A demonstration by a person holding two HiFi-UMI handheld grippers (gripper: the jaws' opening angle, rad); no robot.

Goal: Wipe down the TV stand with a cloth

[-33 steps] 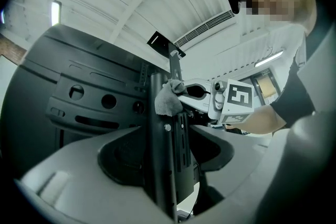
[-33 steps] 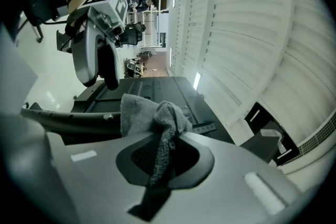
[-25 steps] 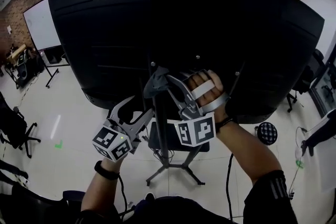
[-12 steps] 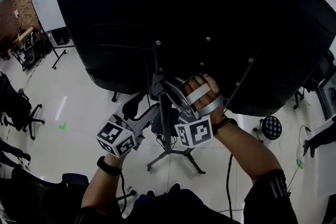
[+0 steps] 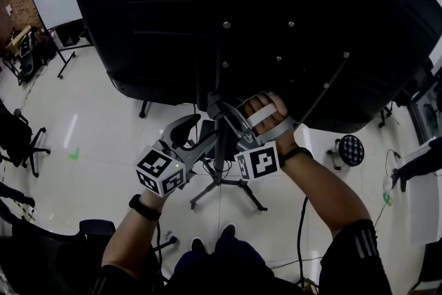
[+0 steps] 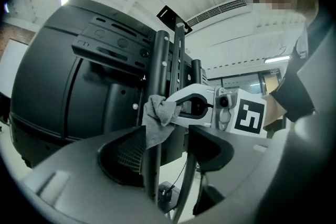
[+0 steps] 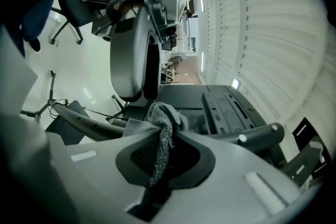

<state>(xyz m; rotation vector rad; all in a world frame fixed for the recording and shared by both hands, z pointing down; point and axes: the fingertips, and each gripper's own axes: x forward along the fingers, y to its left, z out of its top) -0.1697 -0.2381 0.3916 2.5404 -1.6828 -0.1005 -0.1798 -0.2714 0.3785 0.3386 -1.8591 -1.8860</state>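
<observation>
The left gripper (image 5: 204, 131) has edged toward mid-frame, jaws apart astride the TV stand pole (image 6: 160, 71); the right gripper (image 5: 218, 112) pinches the cloth (image 6: 157, 118).

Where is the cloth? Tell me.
The cloth is pinched in the right gripper's jaws against the stand's upright pole behind the TV, centre of the head view. The left gripper's open jaws straddle that pole lower down.

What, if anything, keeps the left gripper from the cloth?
Probably nothing, so yes: the cloth, clamped in the right gripper at the stand pole, sits beyond the left gripper's open jaws.
</observation>
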